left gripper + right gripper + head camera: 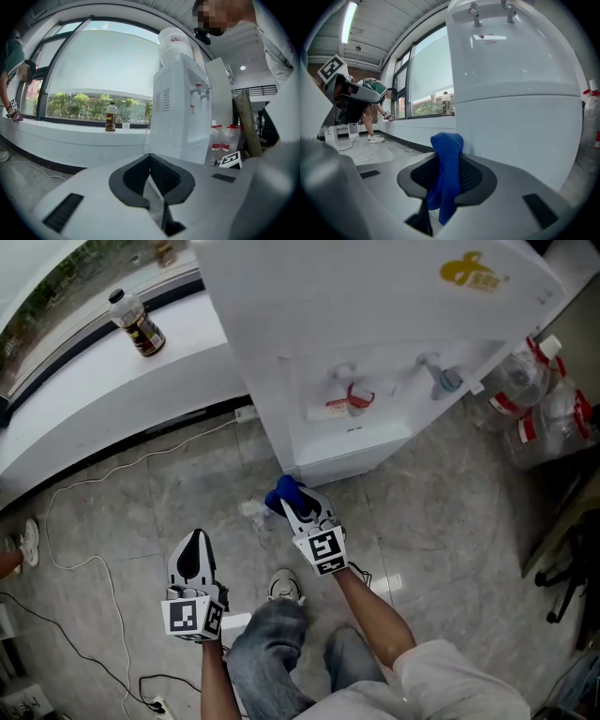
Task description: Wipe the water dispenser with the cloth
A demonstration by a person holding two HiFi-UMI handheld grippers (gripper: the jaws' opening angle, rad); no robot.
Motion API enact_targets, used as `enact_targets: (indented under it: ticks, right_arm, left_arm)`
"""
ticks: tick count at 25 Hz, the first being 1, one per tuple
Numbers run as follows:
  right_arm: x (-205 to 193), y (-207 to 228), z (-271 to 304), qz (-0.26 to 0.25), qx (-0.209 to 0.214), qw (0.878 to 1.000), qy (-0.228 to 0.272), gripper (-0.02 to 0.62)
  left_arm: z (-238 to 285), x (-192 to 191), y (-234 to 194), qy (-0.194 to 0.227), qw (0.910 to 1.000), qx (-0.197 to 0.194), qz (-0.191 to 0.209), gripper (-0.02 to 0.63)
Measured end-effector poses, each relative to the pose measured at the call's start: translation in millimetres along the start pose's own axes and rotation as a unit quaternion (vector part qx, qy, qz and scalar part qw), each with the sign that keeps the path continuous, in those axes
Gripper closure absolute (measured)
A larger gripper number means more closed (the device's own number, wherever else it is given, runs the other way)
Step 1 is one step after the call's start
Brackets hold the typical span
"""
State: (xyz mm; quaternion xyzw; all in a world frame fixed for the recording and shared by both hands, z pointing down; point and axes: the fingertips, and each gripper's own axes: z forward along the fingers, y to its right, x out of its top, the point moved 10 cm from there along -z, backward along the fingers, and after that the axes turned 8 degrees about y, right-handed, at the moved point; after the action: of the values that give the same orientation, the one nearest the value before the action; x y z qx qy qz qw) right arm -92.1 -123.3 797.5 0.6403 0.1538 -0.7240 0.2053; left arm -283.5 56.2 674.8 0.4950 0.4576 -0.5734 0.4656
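Our right gripper (300, 507) has its jaws clenched on the blue cloth (446, 168), which bunches above the jaw tips and hangs down between them. Just ahead of those jaws stands the white water dispenser (375, 352); we cannot tell whether the cloth touches it. Our left gripper (196, 549) holds its jaws pressed together, empty. Far beyond them, 1 brown bottle (111, 117) stands on the window ledge (70, 133).
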Motion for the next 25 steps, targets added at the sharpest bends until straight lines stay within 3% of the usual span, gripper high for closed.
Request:
enact_targets:
  ticks: [8, 18, 25]
  right_arm:
    - [-2, 67, -43, -0.007, -0.073, 0.997, -0.004, 0.482]
    - [-6, 160, -92, -0.007, -0.181, 0.983, -0.011, 0.482]
    - [-9, 194, -108, -0.007, -0.210, 0.978, -0.014, 0.480]
  left_arm:
    - [48, -6, 32, 0.001, 0.9989, -0.043, -0.017, 0.594]
    - [95, -12, 74, -0.007, 0.9946, -0.102, -0.019, 0.594]
    - [112, -15, 96, -0.014, 0.9913, -0.130, -0.013, 0.594]
